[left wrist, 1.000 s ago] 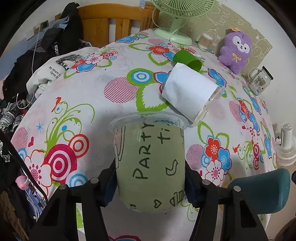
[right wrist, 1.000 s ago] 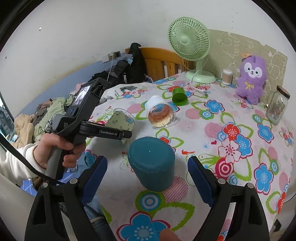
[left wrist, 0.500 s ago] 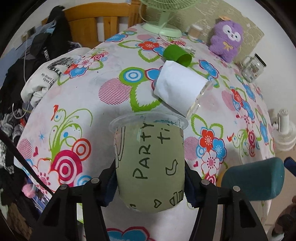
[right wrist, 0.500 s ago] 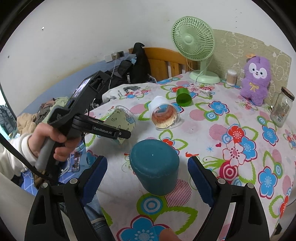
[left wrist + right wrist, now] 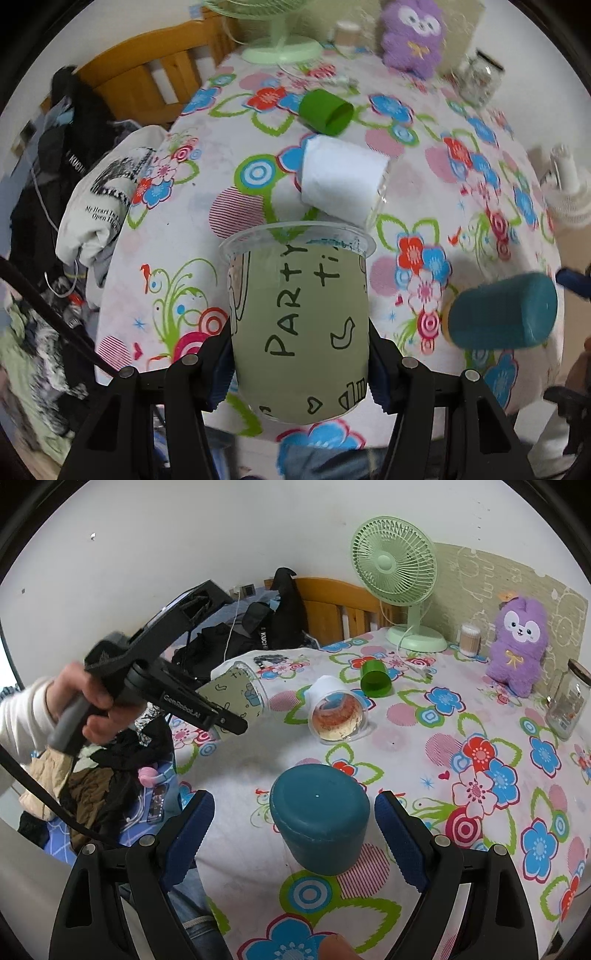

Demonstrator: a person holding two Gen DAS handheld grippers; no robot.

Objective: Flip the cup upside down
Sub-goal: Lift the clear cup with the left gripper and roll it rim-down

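The left gripper is clamped on a clear plastic cup with a pale green sleeve lettered "PARTY", its blue pads pressed to both sides of the lower body; the cup is held above the near edge of the table, its rim pointing away from the camera, and in the right wrist view the same cup lies tilted nearly sideways in the air, mouth toward the table's middle; a hand in a white sleeve grips that tool's handle; the right gripper has its fingers wide apart on either side of a teal cup, which stands upside down on the flowered cloth, touching neither pad; farther in, a white cup lies on its side, and just beyond it a small green cup also lies on its side; a green fan, a purple plush toy and a glass jar stand along the far edge.
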